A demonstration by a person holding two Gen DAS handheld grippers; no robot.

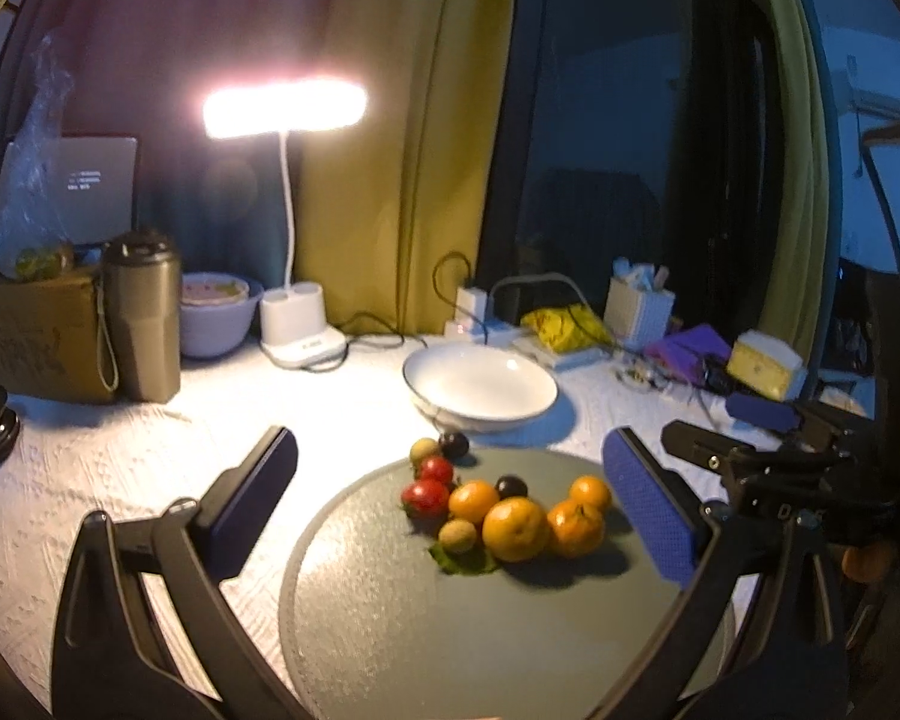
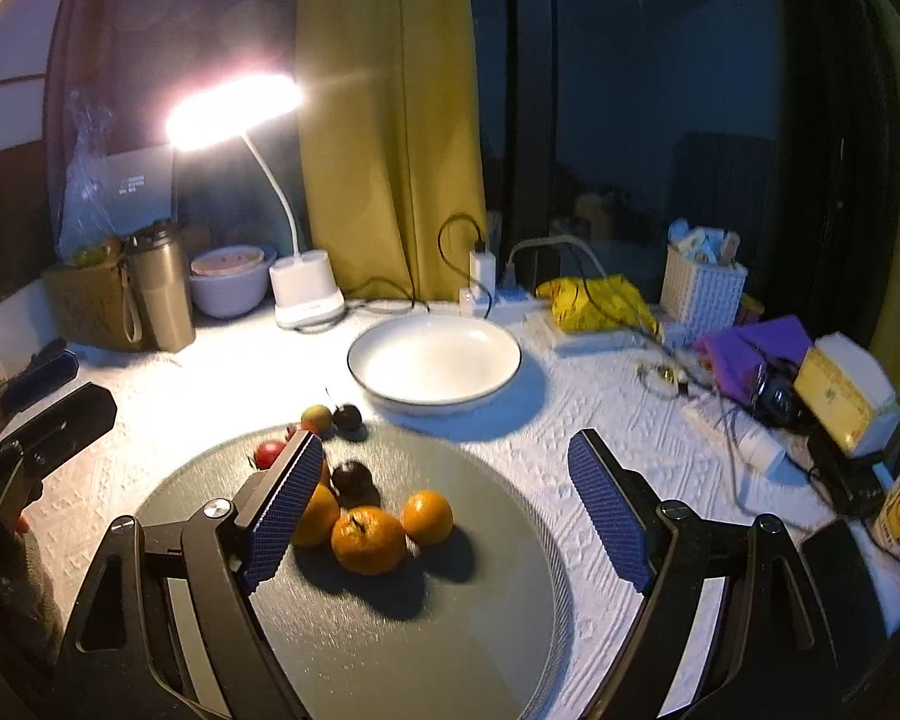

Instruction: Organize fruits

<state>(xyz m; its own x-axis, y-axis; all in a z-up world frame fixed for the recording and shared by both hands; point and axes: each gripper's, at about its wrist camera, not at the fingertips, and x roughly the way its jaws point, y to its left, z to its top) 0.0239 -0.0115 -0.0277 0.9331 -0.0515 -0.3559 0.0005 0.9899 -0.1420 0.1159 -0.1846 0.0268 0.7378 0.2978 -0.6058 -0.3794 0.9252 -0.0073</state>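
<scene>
A grey round mat (image 1: 390,612) (image 2: 450,618) carries a heap of small fruit: several oranges (image 1: 513,528) (image 2: 368,540), red fruits (image 1: 425,495) (image 2: 269,453), dark plums (image 1: 512,486) (image 2: 351,477) and pale round fruits (image 1: 457,535). One pale fruit (image 2: 316,417) and one dark plum (image 2: 348,416) lie just off the mat's far edge. Behind stands an empty white bowl (image 1: 480,387) (image 2: 435,360). My left gripper (image 1: 450,510) is open above the heap, holding nothing. My right gripper (image 2: 450,516) is open too, with its left finger (image 2: 282,516) hiding part of the heap.
At the back stand a lit desk lamp (image 1: 297,330) (image 2: 303,294), a metal flask (image 1: 141,312), a lilac bowl (image 1: 216,312), a cardboard box (image 1: 24,336) and a power strip with cables (image 2: 498,294). Right side holds a yellow bag (image 2: 594,300), a white basket (image 2: 699,288) and purple cloth (image 2: 750,348).
</scene>
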